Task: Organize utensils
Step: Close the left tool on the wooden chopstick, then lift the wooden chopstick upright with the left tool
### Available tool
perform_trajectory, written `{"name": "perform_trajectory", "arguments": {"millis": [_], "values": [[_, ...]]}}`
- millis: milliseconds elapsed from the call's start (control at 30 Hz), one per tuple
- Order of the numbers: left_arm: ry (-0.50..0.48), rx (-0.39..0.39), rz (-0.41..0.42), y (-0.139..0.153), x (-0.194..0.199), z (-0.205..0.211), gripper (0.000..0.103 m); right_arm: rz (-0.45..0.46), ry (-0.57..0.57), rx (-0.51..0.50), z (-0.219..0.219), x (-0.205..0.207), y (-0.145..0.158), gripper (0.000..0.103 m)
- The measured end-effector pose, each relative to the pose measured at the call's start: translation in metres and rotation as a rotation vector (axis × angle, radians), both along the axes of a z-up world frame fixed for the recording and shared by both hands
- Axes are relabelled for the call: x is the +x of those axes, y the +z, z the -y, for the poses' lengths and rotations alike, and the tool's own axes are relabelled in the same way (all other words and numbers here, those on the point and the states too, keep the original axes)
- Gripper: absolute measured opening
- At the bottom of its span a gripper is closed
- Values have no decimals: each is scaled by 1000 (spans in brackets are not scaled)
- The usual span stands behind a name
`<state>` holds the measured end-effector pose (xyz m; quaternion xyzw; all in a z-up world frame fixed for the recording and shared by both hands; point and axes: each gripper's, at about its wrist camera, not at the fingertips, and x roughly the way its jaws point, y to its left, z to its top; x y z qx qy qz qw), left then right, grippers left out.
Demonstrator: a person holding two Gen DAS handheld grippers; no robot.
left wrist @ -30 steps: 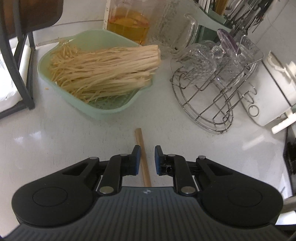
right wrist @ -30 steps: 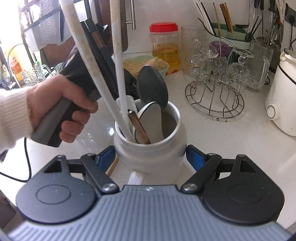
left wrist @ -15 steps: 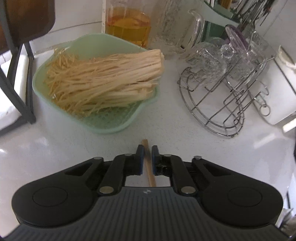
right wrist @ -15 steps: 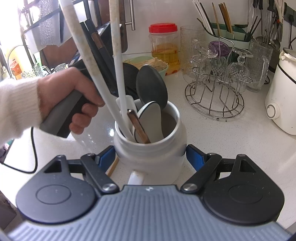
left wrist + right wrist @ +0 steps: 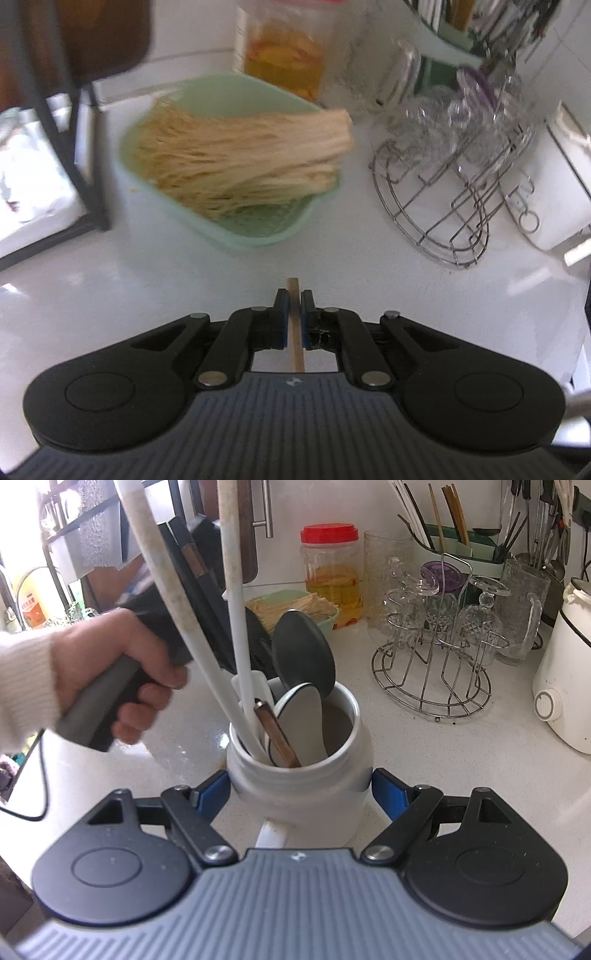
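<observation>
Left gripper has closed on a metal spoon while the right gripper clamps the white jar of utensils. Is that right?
Not quite. The left wrist view shows the left gripper closed on a wooden chopstick, not a metal spoon. The rest holds: in the right wrist view the right gripper clamps the white jar with utensils standing in it.
</observation>
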<state>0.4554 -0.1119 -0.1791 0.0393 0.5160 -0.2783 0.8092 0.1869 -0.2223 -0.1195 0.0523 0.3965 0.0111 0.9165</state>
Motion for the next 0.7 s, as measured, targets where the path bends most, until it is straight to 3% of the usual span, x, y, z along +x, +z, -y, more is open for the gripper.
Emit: {"name": "perform_trajectory", "arguments": {"millis": [233, 700], "values": [[92, -49, 48, 45, -26, -39, 7, -5, 14, -7, -1, 2, 1, 86], [276, -188, 182, 129, -127, -102, 6, -33, 69, -4, 0, 16, 3, 86]]}}
